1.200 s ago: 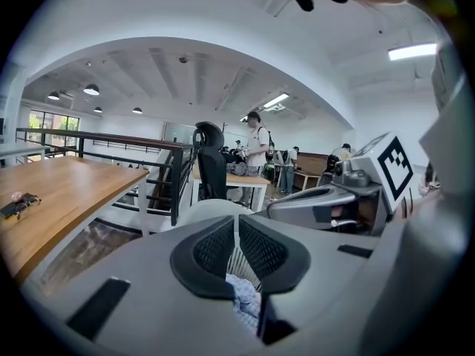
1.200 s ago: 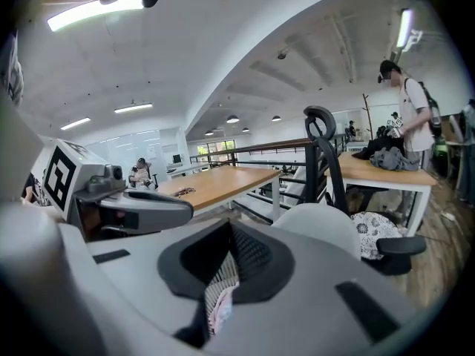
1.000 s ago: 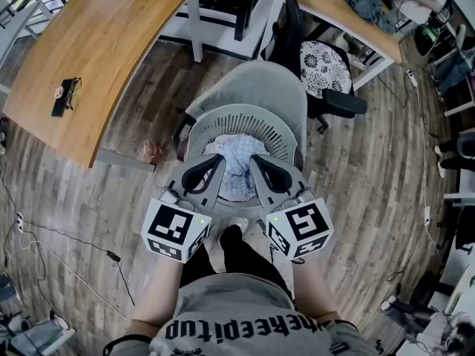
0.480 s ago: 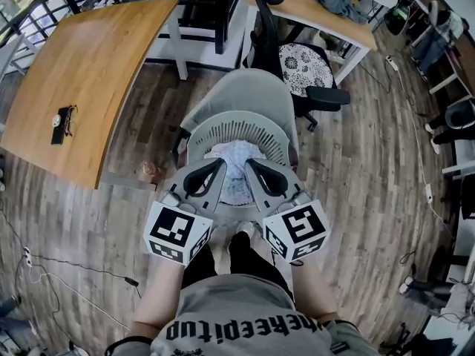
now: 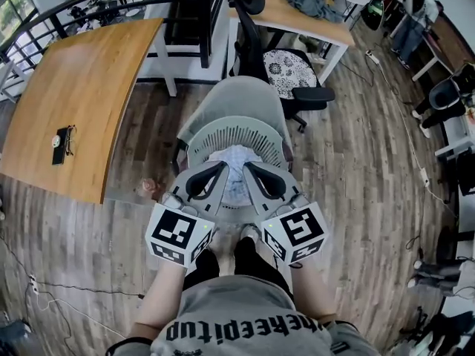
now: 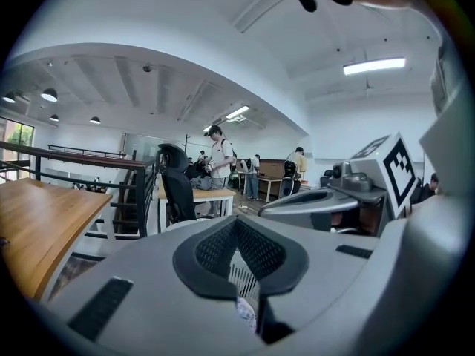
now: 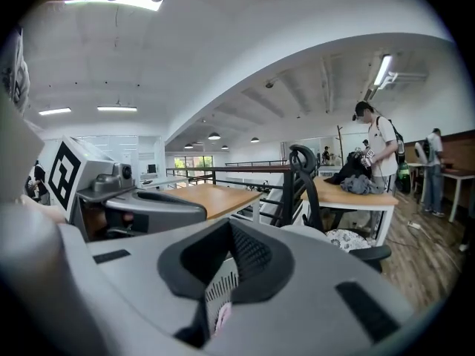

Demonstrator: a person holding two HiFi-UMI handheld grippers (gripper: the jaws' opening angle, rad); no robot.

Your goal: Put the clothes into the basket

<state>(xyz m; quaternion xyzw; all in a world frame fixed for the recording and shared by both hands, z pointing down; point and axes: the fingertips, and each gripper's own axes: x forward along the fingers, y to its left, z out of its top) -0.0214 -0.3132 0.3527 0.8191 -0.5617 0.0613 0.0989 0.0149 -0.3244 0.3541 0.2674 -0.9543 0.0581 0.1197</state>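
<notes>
Wood-plank floor [image 5: 356, 184]; grey chair [image 5: 245, 95] bears the basket [image 5: 199, 133]. Clothes [image 5: 236, 158] lie inside, at 12 o'clock of the left tool [image 5: 220, 167] and right tool [image 5: 251, 167], both clenched and empty. Risk: a tool knocking the near rim could tip the basket off the seat.

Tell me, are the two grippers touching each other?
Apart. The head view shows clothes in the basket through a clear gap between the left gripper and the right gripper.

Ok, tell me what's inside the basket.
Light blue-and-white clothes lie bundled in the slatted basket. The left gripper and right gripper cover its near side, so the bottom and anything beneath the clothes cannot be seen.
</notes>
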